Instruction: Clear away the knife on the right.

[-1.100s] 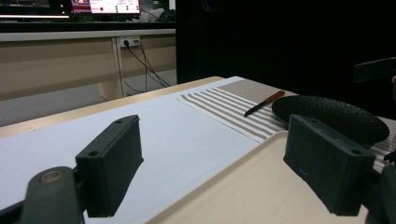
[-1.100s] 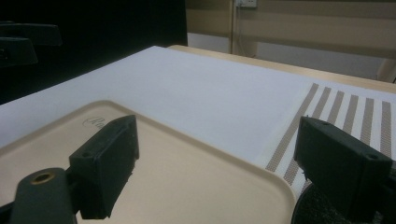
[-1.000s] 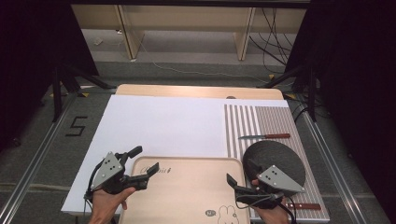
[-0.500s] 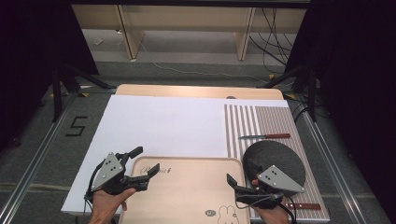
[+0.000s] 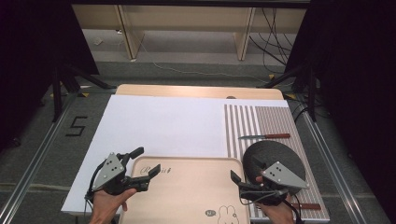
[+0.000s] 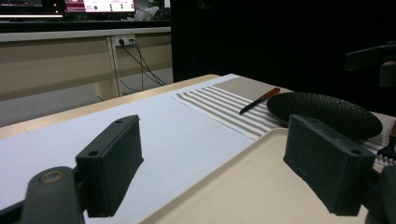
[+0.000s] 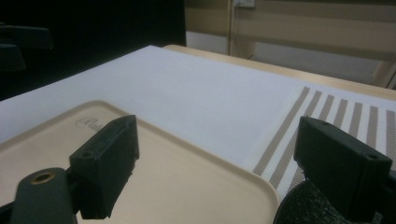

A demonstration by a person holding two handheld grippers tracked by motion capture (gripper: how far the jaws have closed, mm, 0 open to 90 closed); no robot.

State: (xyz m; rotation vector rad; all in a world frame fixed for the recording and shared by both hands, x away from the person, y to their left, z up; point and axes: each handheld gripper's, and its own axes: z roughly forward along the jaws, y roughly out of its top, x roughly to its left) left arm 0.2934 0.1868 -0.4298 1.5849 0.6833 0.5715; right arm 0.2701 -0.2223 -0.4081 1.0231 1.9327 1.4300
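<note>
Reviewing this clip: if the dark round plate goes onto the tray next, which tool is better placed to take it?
Probably the right tool: it is open beside the black textured round plate, at the right rim of the beige rectangular plastic tray. The left tool, also open, sits at the tray's far-left corner.

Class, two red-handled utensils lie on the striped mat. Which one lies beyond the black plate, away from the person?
The knife: it lies beyond the black plate. The other utensil lies at the mat's near edge, beside the right gripper.

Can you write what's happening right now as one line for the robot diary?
left gripper: open, over tray's left edge | right gripper: open, over tray's right edge | tray: flat, empty | plate: beside tray
</note>
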